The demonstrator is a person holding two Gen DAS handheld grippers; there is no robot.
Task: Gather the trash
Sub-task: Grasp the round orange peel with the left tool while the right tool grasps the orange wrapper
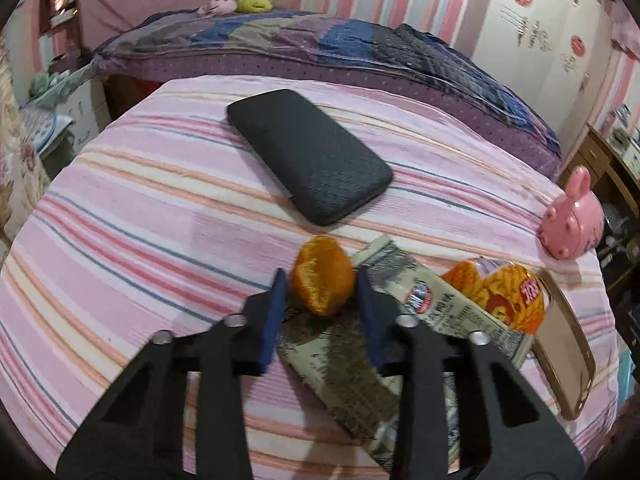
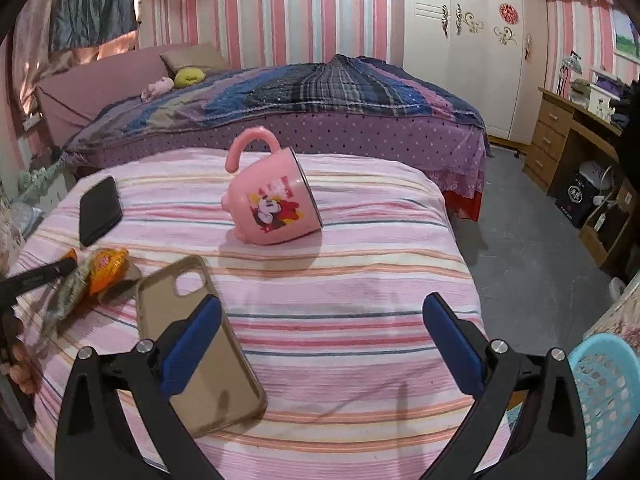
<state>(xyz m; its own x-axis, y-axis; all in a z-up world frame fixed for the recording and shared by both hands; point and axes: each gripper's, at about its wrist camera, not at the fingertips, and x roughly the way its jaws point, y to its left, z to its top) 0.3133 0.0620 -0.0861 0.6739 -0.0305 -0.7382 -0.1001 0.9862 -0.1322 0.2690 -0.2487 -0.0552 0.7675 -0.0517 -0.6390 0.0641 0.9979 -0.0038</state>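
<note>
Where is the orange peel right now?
In the left wrist view the orange peel sits low and centre on the striped cloth, between the left gripper's blue pads, just below the black case and left of the crumpled wrappers.

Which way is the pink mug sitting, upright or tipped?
Tipped. The pink mug lies on its side on the striped cloth, handle up, rim facing right.

Pinks and stripes everywhere from where I'm driving.

I see a striped cloth point(image 2: 340, 320) in pink, peach, white and thin grey-blue lines; orange peel point(image 1: 323, 280); grey-cream printed wrapper point(image 1: 348, 364); orange-yellow snack bag point(image 1: 516, 300); black textured case point(image 1: 308, 166); translucent brownish phone case point(image 2: 200, 344); pink cartoon-print mug point(image 2: 272, 204); light blue basket point(image 2: 604, 396); blue pads on black fingers point(image 1: 276, 320).
</note>
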